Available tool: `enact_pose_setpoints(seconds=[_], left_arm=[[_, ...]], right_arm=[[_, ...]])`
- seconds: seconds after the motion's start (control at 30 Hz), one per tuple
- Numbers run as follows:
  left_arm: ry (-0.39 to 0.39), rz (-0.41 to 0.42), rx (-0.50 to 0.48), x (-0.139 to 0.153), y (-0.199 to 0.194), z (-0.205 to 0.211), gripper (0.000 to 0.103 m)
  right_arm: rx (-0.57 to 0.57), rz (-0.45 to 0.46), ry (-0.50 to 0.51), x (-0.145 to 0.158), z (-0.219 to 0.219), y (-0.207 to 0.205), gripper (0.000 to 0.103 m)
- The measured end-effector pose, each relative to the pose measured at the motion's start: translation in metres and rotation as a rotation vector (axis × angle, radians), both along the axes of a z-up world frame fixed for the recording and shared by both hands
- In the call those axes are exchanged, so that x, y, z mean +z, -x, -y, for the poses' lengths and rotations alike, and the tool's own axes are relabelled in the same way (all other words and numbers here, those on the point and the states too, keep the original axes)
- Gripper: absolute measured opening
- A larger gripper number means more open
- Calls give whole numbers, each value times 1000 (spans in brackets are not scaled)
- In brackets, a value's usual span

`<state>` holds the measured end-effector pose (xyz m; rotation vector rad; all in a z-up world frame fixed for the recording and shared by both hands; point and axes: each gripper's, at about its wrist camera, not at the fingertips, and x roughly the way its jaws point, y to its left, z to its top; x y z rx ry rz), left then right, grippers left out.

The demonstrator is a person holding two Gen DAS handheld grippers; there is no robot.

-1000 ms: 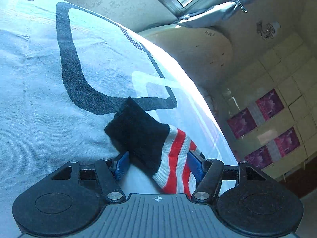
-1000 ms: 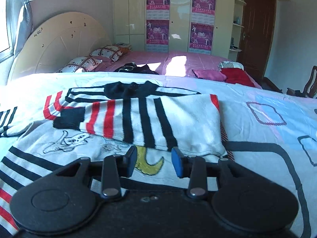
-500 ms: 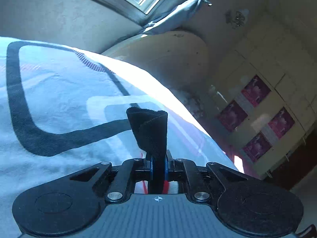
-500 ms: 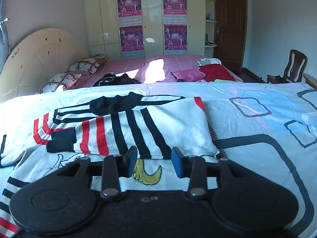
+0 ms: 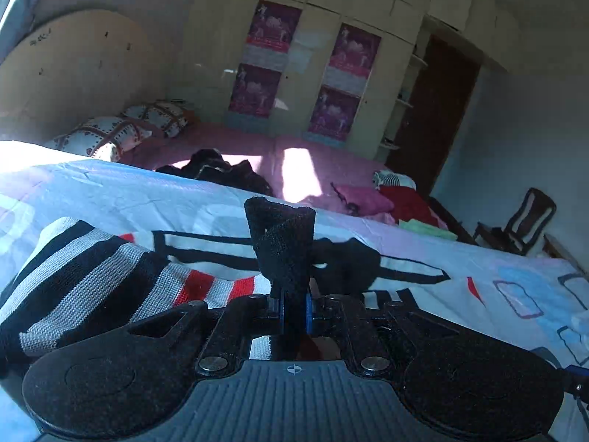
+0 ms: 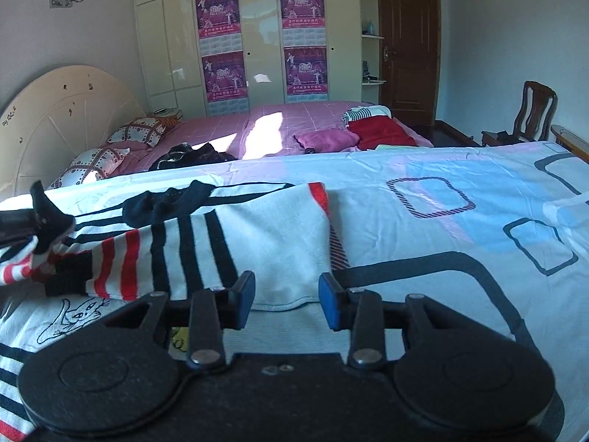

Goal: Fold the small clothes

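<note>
A small white sweater with black and red stripes lies on the bed, its black collar at the far side. My left gripper is shut on the black cuff of its striped sleeve and holds it above the garment. The same cuff and gripper show at the left edge of the right wrist view. My right gripper is open and empty, just above the sweater's near folded edge.
The bed cover is pale blue with square outlines. A second bed behind has pink bedding, pillows and heaps of clothes. A wooden chair stands at the right by the door.
My left gripper closed on the sleeve's black cuff, lifted it, and swung it over toward the sweater's body. The right gripper shifted slightly right and stayed open.
</note>
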<state>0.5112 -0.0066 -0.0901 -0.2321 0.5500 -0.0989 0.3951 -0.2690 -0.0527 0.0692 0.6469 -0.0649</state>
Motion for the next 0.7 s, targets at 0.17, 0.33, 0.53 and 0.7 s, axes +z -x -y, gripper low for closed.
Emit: enact_pose_setpoints(seconds=[0.17, 0.33, 0.53, 0.7], left_arm=[[-155, -109, -132, -22, -10, 86, 45], [-159, 0, -134, 1, 59, 81, 80], [-209, 17, 150, -3, 139, -22, 70], [-165, -85, 289, -30, 134, -100, 70]], right_arm=[[-41, -5, -67, -3, 37, -3, 41], [-21, 1, -175, -9, 44, -11, 45], [152, -42, -425, -27, -8, -46, 45], [184, -168, -525, -56, -54, -94, 50]])
